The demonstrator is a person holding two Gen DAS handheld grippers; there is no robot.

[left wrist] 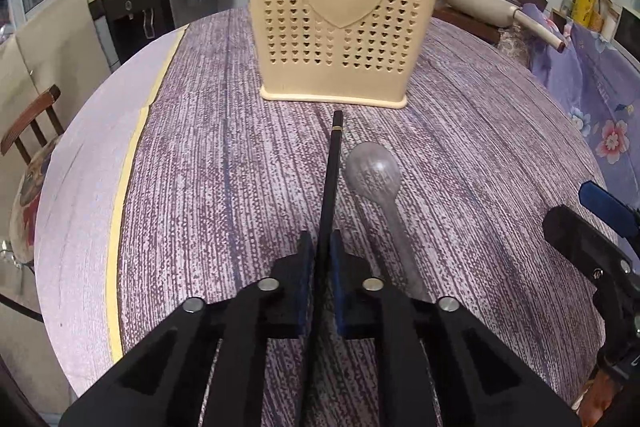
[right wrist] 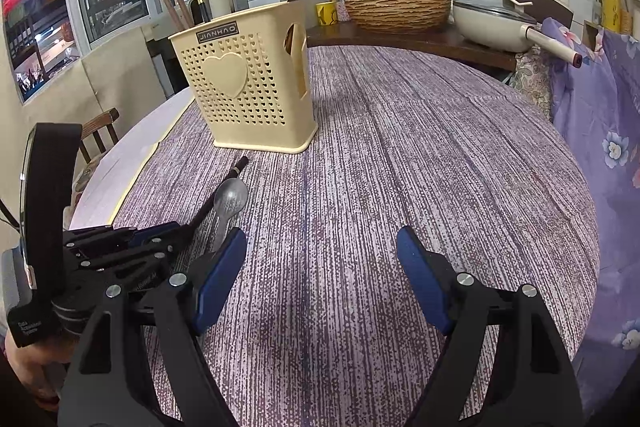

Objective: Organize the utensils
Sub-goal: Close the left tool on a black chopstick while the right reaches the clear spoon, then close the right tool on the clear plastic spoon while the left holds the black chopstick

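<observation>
One black chopstick point(left wrist: 331, 179), lower end hidden between left claw point(left wrist: 320, 247) pads.

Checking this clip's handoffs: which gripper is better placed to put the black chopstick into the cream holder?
Left. The left gripper is shut on the black chopstick, which points toward the cream holder. The right gripper is open and empty, off to the side.
</observation>
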